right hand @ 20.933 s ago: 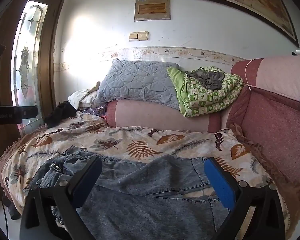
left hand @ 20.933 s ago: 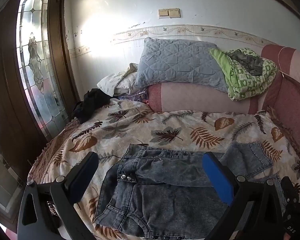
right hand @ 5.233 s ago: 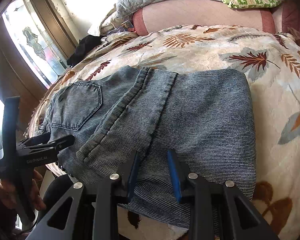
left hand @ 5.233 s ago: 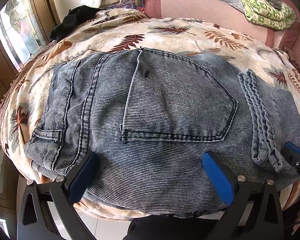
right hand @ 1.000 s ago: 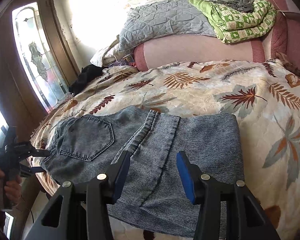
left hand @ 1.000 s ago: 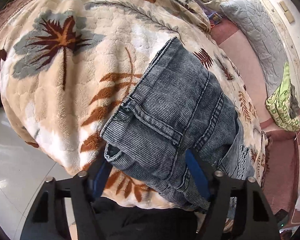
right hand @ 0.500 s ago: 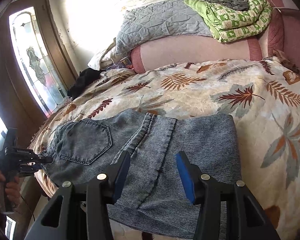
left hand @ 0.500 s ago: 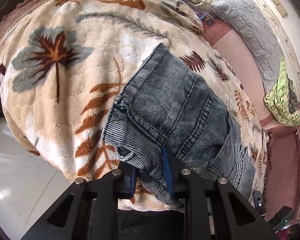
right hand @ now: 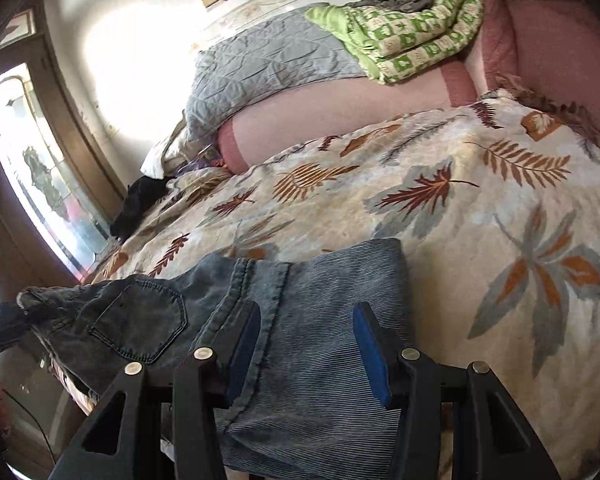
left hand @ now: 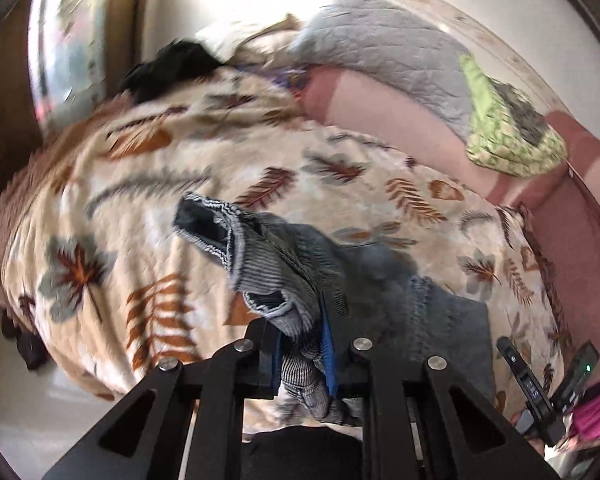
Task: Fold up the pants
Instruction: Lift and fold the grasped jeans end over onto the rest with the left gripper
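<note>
pants (right hand: 300, 320) stretch left to right along the bed's (right hand: 480, 200) near edge; left tool (left hand: 303, 354) clamps their raised left end, right tool (right hand: 306, 350) hovers apart above the right half.

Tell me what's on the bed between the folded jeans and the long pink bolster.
Nothing: in the right wrist view only bare leaf-print blanket lies between the jeans and the pink bolster. The grey pillow sits on top of the bolster.

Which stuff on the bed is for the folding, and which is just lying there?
For the job:
- jeans
- left tool, shut on the jeans
- right tool

Just lying about:
- grey pillow
- green blanket
- black cloth
</note>
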`<move>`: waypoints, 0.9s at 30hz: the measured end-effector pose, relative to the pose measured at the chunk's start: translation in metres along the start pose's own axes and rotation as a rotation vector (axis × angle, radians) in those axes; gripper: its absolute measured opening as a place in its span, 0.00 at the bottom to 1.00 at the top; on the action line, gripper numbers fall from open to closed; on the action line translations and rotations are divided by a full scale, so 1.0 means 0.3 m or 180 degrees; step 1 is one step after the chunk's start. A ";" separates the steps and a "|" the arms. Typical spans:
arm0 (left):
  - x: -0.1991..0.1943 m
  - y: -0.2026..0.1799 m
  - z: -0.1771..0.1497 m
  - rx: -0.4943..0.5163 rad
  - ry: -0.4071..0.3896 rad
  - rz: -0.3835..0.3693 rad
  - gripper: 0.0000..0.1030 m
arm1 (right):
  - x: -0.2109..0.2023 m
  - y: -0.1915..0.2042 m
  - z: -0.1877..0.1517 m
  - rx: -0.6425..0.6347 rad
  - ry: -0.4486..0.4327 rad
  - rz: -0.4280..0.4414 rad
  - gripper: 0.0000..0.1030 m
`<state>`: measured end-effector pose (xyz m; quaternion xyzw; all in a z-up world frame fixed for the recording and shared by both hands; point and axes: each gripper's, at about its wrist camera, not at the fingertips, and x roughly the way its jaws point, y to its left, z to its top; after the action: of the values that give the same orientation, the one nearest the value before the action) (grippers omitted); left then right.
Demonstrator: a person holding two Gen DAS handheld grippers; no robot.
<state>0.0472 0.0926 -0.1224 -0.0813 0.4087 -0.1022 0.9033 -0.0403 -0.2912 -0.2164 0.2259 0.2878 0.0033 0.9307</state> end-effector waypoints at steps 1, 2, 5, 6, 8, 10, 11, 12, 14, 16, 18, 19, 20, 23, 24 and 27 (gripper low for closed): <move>-0.015 -0.044 0.005 0.0112 -0.0019 -0.0033 0.15 | -0.009 -0.017 0.006 0.0050 -0.0021 -0.0018 0.51; -0.028 -0.091 0.010 0.0230 -0.0029 -0.0073 0.15 | -0.019 -0.033 0.012 0.0101 -0.0049 -0.0040 0.50; -0.054 -0.241 0.014 0.0564 -0.0050 -0.0208 0.14 | -0.047 -0.088 0.030 0.0275 -0.0117 -0.0088 0.51; -0.060 -0.287 0.010 0.0660 -0.0050 -0.0254 0.14 | -0.059 -0.113 0.036 0.0361 -0.0141 -0.0094 0.51; -0.067 -0.394 -0.006 0.0880 -0.0038 -0.0360 0.14 | -0.079 -0.159 0.047 0.0520 -0.0184 -0.0112 0.51; -0.059 -0.498 -0.036 0.1112 0.0004 -0.0453 0.13 | -0.098 -0.202 0.054 0.0662 -0.0217 -0.0125 0.51; -0.049 -0.554 -0.061 0.1237 0.0051 -0.0505 0.13 | -0.109 -0.223 0.057 0.0726 -0.0238 -0.0148 0.51; -0.037 -0.602 -0.087 0.1329 0.0107 -0.0557 0.13 | -0.117 -0.240 0.061 0.0768 -0.0256 -0.0175 0.51; 0.001 -0.706 -0.156 0.1544 0.0256 -0.0693 0.13 | -0.139 -0.272 0.065 0.0844 -0.0302 -0.0218 0.51; 0.058 -0.790 -0.229 0.1792 0.0358 -0.0780 0.13 | -0.159 -0.299 0.068 0.0894 -0.0347 -0.0267 0.51; 0.137 -0.848 -0.300 0.1894 0.0626 -0.0850 0.13 | -0.170 -0.323 0.070 0.0942 -0.0353 -0.0302 0.51; 0.178 -0.870 -0.332 0.1913 0.0821 -0.0928 0.13 | -0.174 -0.334 0.069 0.0965 -0.0354 -0.0324 0.51; 0.201 -0.882 -0.348 0.1921 0.0917 -0.0920 0.13 | -0.178 -0.344 0.067 0.0985 -0.0352 -0.0345 0.51; 0.188 -0.863 -0.362 0.1927 0.0940 -0.0917 0.13 | -0.183 -0.374 0.064 0.1047 -0.0320 -0.0387 0.51; 0.173 -0.847 -0.346 0.1903 0.0896 -0.0914 0.13 | -0.181 -0.381 0.064 0.1060 -0.0297 -0.0392 0.51; 0.111 -0.763 -0.271 0.1772 0.0639 -0.0834 0.13 | -0.157 -0.381 0.064 0.1082 -0.0192 -0.0298 0.51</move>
<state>-0.0197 -0.1420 -0.1467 0.1275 0.4382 -0.3330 0.8252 -0.0835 -0.4084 -0.2254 0.3664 0.2663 -0.0955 0.8864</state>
